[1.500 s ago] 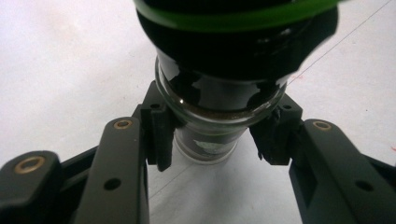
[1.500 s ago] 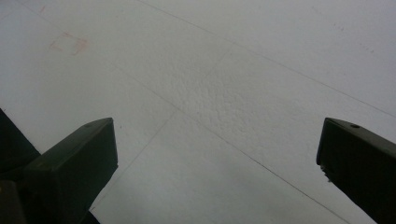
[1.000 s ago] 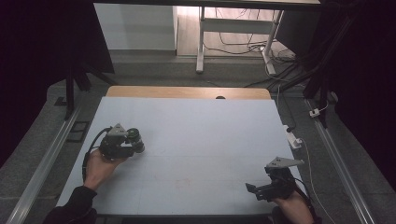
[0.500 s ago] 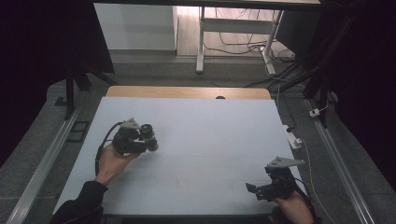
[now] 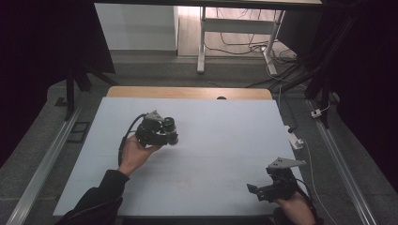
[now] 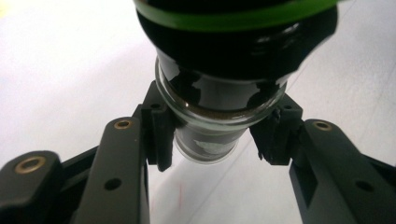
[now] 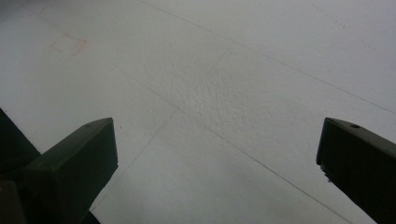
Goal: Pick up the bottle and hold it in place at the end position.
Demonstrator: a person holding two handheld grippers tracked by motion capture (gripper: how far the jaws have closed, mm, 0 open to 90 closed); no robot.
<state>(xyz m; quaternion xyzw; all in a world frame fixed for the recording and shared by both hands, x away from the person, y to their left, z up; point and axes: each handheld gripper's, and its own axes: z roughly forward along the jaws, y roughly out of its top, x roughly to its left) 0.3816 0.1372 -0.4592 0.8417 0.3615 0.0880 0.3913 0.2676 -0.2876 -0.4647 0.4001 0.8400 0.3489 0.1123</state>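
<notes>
the left gripper [image 6: 212, 140] is clamped on a dark glass jar [image 6: 219, 93] with a green band near its top, its pads pressed against the jar's narrow lower part, so the jar sits right between the jaws and stands out ahead of them above the white table [image 5: 216, 140]. the right gripper [image 7: 217, 154] has its jaws wide apart with only bare table between them, well apart from the jar.

Glossy glass jar [image 6: 219, 116], perhaps plastic green band [image 6: 243, 18]; matt, finely pebbled white table [image 7: 224, 93]
</notes>
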